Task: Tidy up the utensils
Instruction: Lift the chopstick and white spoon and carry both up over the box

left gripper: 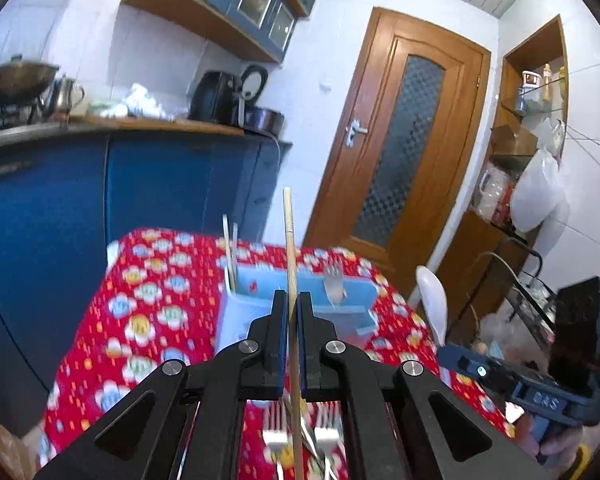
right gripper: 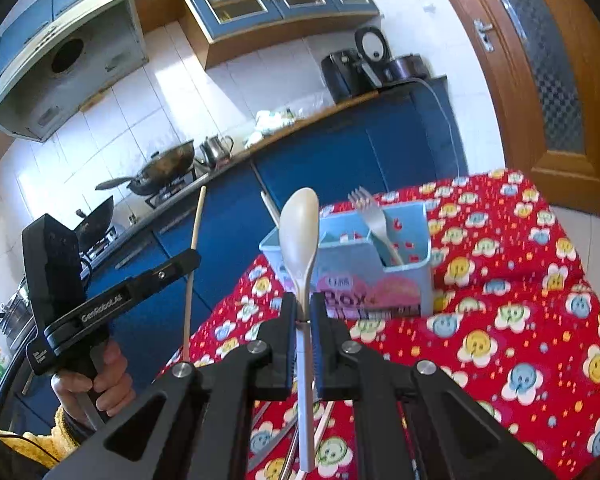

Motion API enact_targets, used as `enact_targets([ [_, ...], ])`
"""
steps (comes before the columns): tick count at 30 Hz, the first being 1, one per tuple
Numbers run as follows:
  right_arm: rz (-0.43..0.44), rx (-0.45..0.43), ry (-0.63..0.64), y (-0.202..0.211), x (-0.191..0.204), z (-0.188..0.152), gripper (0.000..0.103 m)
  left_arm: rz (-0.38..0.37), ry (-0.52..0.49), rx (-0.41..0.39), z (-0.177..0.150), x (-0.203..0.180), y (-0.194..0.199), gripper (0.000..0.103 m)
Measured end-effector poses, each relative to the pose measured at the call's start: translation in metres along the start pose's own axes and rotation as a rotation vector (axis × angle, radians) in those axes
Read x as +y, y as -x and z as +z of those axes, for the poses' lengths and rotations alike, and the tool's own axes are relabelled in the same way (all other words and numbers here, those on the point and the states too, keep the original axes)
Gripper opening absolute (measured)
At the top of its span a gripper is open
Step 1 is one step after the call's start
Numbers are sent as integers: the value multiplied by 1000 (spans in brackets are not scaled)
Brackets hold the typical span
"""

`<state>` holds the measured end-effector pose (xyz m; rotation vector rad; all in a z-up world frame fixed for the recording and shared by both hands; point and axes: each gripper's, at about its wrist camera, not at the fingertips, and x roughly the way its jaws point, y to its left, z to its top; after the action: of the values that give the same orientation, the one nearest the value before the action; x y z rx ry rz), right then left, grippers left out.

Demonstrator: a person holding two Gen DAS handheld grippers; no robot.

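Note:
My left gripper (left gripper: 292, 300) is shut on a wooden chopstick (left gripper: 289, 248) held upright above the table. My right gripper (right gripper: 303, 304) is shut on a white spoon (right gripper: 300, 228), bowl up. A light blue utensil box (left gripper: 300, 304) stands on the red flowered tablecloth (left gripper: 152, 300) just beyond the left gripper, also in the right wrist view (right gripper: 380, 264). It holds a metal fork (right gripper: 374, 216) in the right compartment and chopsticks (left gripper: 230, 252) in the left. Loose forks (left gripper: 276, 432) lie on the cloth under the left gripper.
Blue kitchen cabinets (left gripper: 60, 216) with a countertop, wok (right gripper: 164, 164) and kettle run behind the table. A wooden door (left gripper: 400, 140) stands at the right, with shelves and bags beside it. More utensils (right gripper: 284, 440) lie under the right gripper.

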<state>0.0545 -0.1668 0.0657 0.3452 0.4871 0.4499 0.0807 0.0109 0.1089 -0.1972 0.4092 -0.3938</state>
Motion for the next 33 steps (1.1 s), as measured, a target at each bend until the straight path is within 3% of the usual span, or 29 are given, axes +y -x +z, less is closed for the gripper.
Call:
enact_targets([
  [17, -42, -41, 6, -23, -24, 17, 8, 94, 18, -180, 51, 3, -55, 4],
  [24, -43, -94, -12, -33, -35, 35, 8, 166, 25, -297, 62, 10, -77, 4],
  [33, -77, -203, 0, -54, -45, 65, 9, 221, 20, -329, 56, 16, -105, 4],
])
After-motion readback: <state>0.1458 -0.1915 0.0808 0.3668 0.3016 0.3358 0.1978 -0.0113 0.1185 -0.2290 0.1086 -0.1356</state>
